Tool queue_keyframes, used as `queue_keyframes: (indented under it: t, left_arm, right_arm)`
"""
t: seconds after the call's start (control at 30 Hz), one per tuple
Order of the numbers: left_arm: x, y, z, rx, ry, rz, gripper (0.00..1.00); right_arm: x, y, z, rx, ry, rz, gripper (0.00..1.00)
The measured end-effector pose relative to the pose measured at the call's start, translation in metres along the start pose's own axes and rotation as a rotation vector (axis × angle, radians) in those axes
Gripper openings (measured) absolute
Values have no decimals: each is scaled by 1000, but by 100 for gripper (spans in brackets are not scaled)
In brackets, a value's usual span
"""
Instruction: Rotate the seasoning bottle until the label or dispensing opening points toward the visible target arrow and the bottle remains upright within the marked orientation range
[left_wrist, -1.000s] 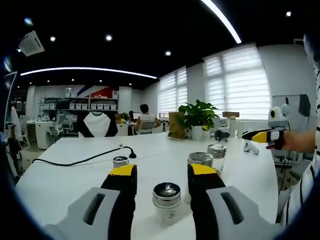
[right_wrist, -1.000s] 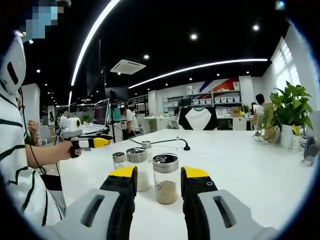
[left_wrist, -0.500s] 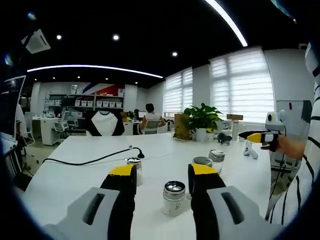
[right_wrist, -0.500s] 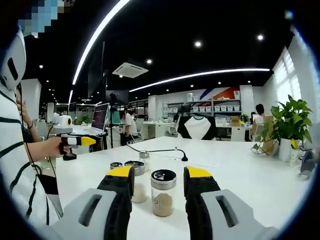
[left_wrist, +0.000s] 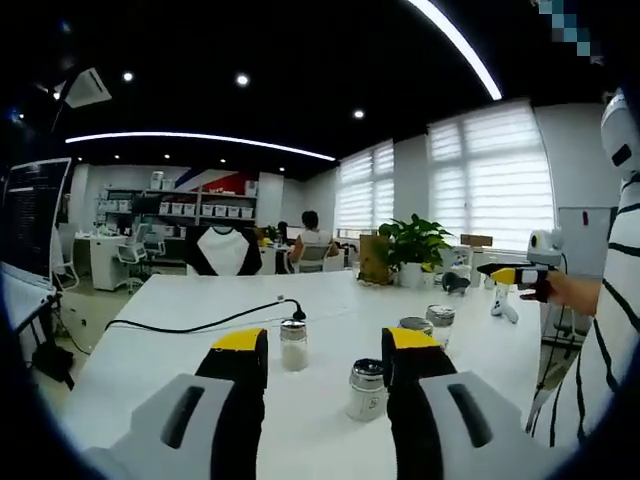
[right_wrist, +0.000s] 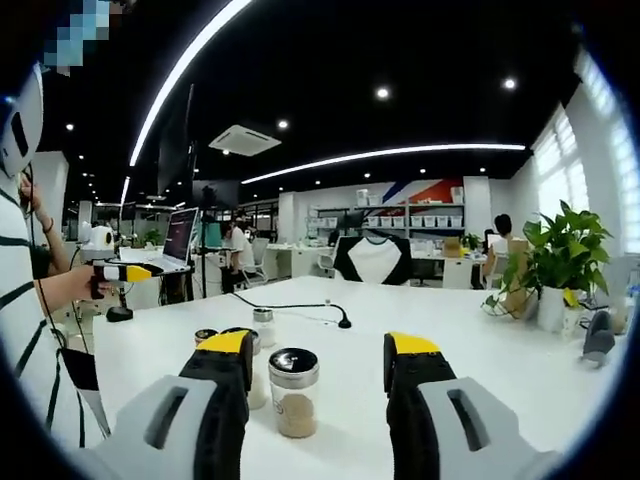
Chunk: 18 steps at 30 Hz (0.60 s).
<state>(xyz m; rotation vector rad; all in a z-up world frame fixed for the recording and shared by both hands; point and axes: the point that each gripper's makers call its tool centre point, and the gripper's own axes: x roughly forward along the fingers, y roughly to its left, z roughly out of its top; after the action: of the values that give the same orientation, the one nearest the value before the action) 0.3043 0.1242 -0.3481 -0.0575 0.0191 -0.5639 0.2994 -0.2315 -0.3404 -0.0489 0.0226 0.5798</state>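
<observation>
Approach step: both tongs, left (left_wrist: 322, 345) and right (right_wrist: 318, 350), wide open, empty. Seasoning bottle (right_wrist: 294, 392) upright on table (right_wrist: 480, 370) between right jaws. Next: close in, grip, twist.

The seasoning bottle (right_wrist: 293, 392) is a small clear glass jar with a shiny chrome shaker lid, holding a low layer of tan powder. It stands upright on the white table, at about 7 o'clock from the centre of the right gripper view. In the left gripper view a seasoning bottle (left_wrist: 367, 389) with the same chrome cap stands upright at about 5 o'clock; whether it is the same jar cannot be told. No label direction can be made out.
</observation>
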Motion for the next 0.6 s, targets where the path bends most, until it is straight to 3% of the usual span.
queue_keyframes:
  t: [0.2, 0.37, 0.43, 0.5, 0.6]
  left_arm:
    - [-1, 11, -3, -5, -15, 46, 48]
    - [10, 10, -10, 24, 17, 56, 49]
    - [12, 12, -7, 34, 4, 65, 49]
    - [13, 10, 0, -11, -38, 47, 50]
    - [14, 16, -1, 1, -30, 67, 49]
  right_arm:
    - [5, -11, -5, -22, 31, -34, 53]
    - [12, -18, -14, -1, 48, -68, 53]
    - [16, -21, -19, 6, 74, -87, 50]
    - [19, -19, -22, -24, 100, -74, 50]
    - [19, -17, -19, 17, 80, -63, 50]
